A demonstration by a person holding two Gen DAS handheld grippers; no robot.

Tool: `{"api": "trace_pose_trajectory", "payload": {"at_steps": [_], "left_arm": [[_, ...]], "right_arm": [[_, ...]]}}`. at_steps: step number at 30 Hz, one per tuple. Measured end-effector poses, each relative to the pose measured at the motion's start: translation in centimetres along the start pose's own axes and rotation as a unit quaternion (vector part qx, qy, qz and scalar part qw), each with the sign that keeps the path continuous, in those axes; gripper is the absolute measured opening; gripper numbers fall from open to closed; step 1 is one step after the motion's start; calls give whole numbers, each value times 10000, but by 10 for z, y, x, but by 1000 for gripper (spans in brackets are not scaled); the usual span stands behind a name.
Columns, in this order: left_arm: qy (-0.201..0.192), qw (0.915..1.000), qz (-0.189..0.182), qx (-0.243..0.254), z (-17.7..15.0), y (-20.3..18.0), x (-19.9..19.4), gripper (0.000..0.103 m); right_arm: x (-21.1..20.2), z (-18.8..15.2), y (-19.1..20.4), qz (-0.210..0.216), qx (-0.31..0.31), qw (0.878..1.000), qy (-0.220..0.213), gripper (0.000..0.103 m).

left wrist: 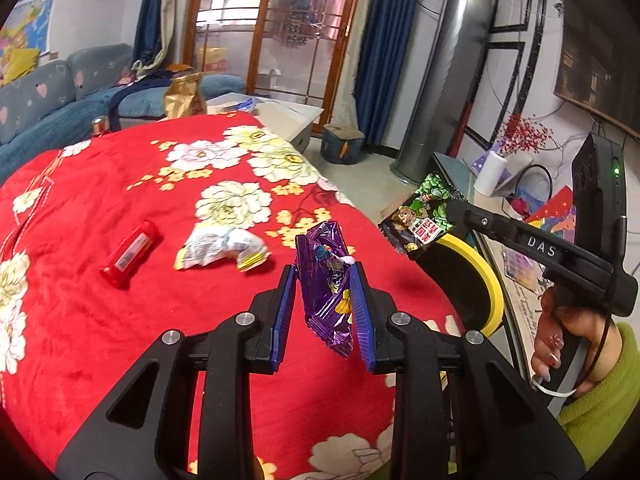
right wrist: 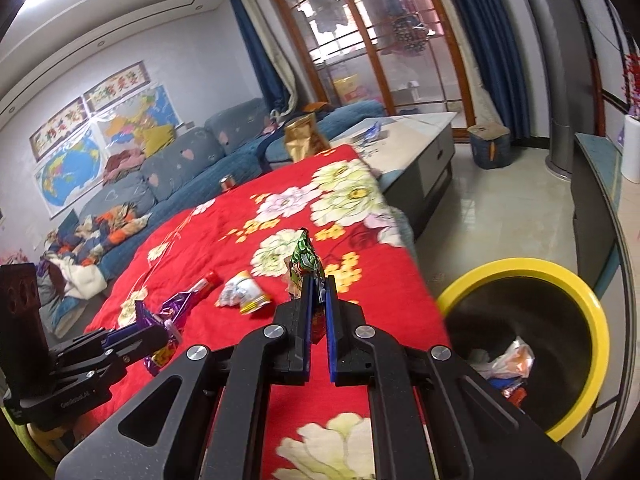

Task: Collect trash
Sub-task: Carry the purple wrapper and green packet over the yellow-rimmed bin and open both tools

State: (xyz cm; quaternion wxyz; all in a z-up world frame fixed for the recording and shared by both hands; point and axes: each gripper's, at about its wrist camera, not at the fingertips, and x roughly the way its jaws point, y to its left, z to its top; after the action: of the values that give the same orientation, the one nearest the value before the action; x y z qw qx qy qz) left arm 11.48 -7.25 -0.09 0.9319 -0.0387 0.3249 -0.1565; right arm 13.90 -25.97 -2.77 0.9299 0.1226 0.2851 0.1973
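Wrappers in both grippers, up off the red blanket (left wrist: 80,340)! Your left gripper (left wrist: 325,276) has its jaws nearly closed, pinching a purple wrapper (left wrist: 324,292) that hangs crumpled between the blue pads. Your right gripper (right wrist: 319,282) is clamped tight on a green wrapper (right wrist: 306,258), held just above the bin's (right wrist: 592,308) yellow rim at the blanket's edge. Inside the bin you can see trash already lying at the bottom. On the blanket, a white wrapper (left wrist: 222,246) and a red tube (left wrist: 130,252) lie near each other, beyond your left gripper.
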Motion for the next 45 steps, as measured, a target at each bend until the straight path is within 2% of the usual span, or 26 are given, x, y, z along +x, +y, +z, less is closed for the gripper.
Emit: {"api": "trace_pose_trajectory", "payload": {"at_steps": [22,38,45], "left_arm": [[-12,9962,-594,629,19,-75,31,22],[53,9911,-857,1015,22,-115,57,22],[209,9894,-973,1061,20,-131,74,22]], "right_arm": [[-32,7,-76,-867,541,9938,-436,6],[-46,0,-126,-1288,986,9852,-551,6],[-50,-9,-149,-1473,1226,9800,-540,6]]}}
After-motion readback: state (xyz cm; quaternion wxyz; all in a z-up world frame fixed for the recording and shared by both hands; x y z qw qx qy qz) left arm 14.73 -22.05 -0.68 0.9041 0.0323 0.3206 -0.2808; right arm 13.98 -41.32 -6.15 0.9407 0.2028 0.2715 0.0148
